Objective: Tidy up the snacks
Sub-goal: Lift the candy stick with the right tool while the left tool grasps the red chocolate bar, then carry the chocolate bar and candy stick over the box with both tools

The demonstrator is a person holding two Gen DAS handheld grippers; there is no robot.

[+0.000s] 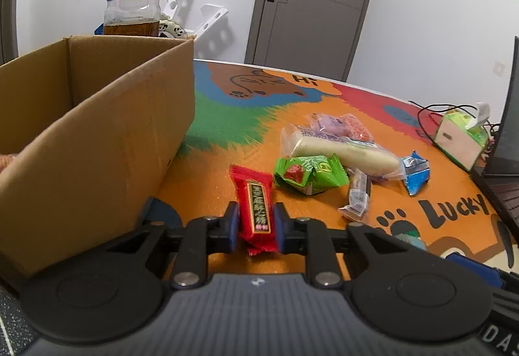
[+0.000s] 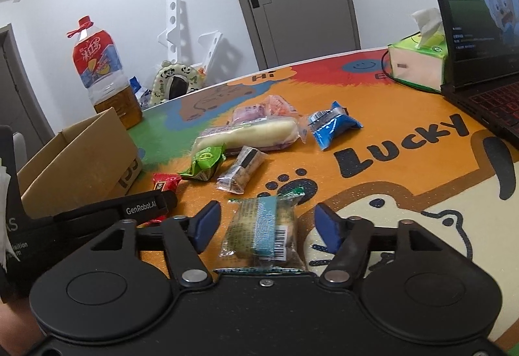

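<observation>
The left tool (image 1: 256,226) is clenched on a red candy packet (image 1: 256,210), its blue pads pressing the wrapper's long sides low in the centre of the left wrist view, just right of the open cardboard box (image 1: 97,129) that fills the left of that frame. The packet looks light and crinkly, a slick film around a firm bar, so a hold across the middle as here should keep it from twisting; the crimped ends would likely slip or tear. The right tool (image 2: 266,223) is released, its jaws spread wide to either side of a clear-and-teal biscuit packet (image 2: 262,236) lying flat on the desk (image 2: 405,168) at the lower centre of the right wrist view; neither pad touches it. That packet seems light but brittle inside, so a gentle squeeze across its narrow width suits it best. Further up the frame lie a green packet (image 2: 206,163), a long pale bread roll (image 2: 249,135) in soft film and a blue packet (image 2: 331,124), all near one another.
</observation>
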